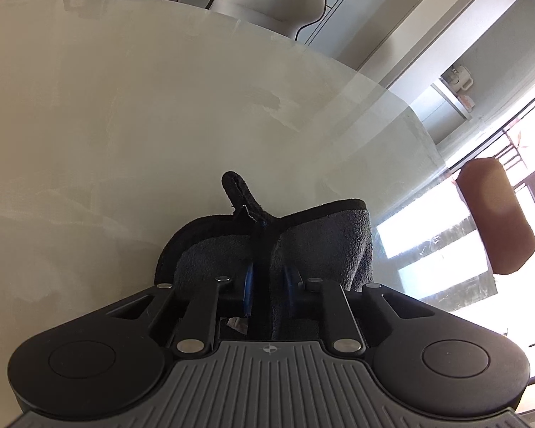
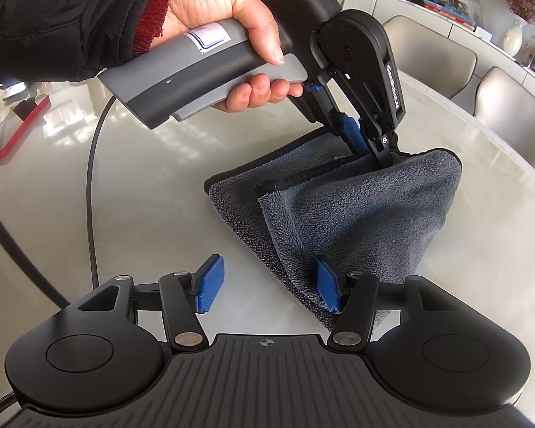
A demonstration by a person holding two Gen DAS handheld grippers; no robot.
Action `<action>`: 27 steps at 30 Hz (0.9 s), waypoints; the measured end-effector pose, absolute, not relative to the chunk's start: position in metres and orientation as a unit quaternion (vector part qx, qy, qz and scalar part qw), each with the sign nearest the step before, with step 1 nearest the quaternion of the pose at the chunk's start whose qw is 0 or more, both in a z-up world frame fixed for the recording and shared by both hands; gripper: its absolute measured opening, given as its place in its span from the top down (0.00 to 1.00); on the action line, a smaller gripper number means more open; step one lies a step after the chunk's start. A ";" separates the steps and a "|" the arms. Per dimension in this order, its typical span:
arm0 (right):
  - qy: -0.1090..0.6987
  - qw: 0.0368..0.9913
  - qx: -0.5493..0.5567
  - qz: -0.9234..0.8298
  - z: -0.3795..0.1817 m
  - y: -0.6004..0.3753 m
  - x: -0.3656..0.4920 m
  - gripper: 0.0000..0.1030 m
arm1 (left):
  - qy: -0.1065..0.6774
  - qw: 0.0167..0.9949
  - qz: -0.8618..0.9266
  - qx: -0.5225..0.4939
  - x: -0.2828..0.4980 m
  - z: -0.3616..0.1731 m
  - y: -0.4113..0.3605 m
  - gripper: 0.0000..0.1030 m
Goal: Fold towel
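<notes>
On the pale table (image 2: 142,185), the left gripper (image 2: 378,149) clamps the towel (image 2: 356,207); the right gripper (image 2: 267,285), unclenched, should pinch the near corner squarely.

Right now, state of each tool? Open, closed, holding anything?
Left tool: closed on the grey towel, pinching its far edge.
Right tool: open, holding nothing; towel's near corner lies against one pad.

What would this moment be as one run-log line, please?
left gripper: shut on towel | right gripper: open at near corner | fold: incomplete

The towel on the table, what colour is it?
The towel is dark grey with a black edge, seen best in the right wrist view.
</notes>
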State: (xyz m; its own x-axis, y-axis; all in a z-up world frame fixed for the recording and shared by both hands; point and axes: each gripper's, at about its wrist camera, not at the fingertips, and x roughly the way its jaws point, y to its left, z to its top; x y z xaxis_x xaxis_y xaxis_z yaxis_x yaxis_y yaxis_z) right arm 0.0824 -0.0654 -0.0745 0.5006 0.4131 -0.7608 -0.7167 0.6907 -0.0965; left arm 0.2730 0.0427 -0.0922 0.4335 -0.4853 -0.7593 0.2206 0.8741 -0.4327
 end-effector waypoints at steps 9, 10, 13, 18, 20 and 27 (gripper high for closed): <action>0.373 0.839 -0.211 0.335 -0.074 -0.063 0.082 0.44 | 0.453 0.862 -0.196 -0.115 0.262 -0.065 0.051 0.90; 0.373 0.839 -0.213 0.334 -0.074 -0.062 0.082 0.44 | 0.449 0.865 -0.196 -0.113 0.261 -0.062 0.052 0.90; 0.375 0.838 -0.216 0.333 -0.073 -0.060 0.081 0.44 | 0.439 0.871 -0.193 -0.102 0.255 -0.052 0.054 0.90; 0.379 0.836 -0.213 0.333 -0.072 -0.056 0.081 0.42 | 0.431 0.881 -0.183 -0.073 0.247 -0.046 0.055 0.90; 0.379 0.836 -0.214 0.334 -0.072 -0.054 0.081 0.42 | 0.431 0.882 -0.179 -0.068 0.247 -0.046 0.055 0.90; 0.382 0.835 -0.209 0.338 -0.071 -0.052 0.082 0.41 | 0.444 0.875 -0.173 -0.081 0.253 -0.058 0.066 0.90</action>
State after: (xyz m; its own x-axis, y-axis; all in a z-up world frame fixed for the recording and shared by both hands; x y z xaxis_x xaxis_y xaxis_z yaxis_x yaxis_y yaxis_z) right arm 0.0817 -0.0517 -0.0711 0.4804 0.4039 -0.7785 -0.7230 0.6849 -0.0908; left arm 0.2528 0.0655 -0.0580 0.5459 -0.3741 -0.7497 0.2308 0.9273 -0.2947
